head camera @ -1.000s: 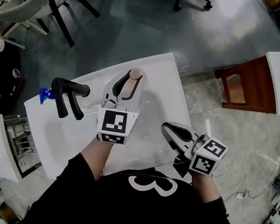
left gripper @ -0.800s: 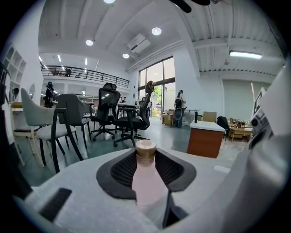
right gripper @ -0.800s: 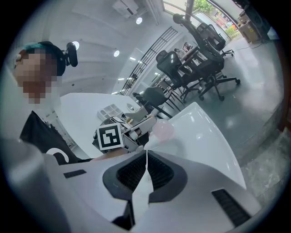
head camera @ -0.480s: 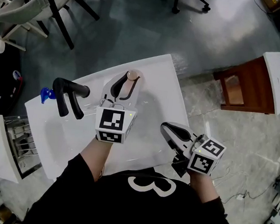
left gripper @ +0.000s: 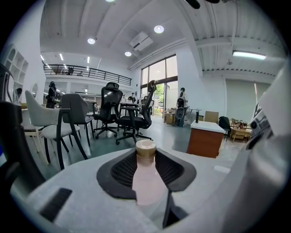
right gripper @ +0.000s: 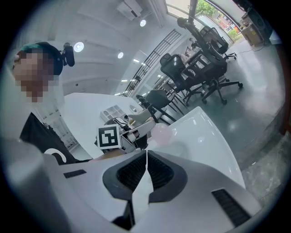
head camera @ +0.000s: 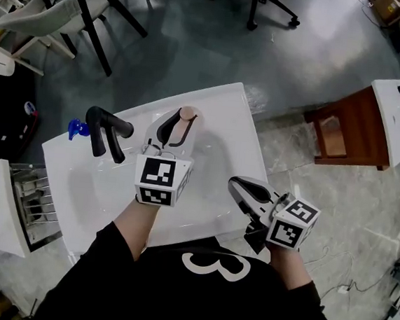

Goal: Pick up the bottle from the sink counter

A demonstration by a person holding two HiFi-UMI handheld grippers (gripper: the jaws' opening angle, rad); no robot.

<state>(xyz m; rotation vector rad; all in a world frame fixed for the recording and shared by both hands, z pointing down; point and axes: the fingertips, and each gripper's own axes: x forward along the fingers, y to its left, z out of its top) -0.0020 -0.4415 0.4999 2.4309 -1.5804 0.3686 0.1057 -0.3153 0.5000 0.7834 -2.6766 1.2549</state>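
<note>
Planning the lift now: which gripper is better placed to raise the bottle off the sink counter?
Left. The left gripper has its pads pressed on both sides of the pink bottle. The right gripper is shut and empty, off near the edge of the sink counter, away from the bottle.

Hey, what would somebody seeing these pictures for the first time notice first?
First, the tan-capped pink bottle, clamped in the left gripper over the white sink counter at the centre of the head view. Then the black faucet at the counter's left end. The right gripper, its jaws shut and empty, sits by the counter's near right edge.
</note>
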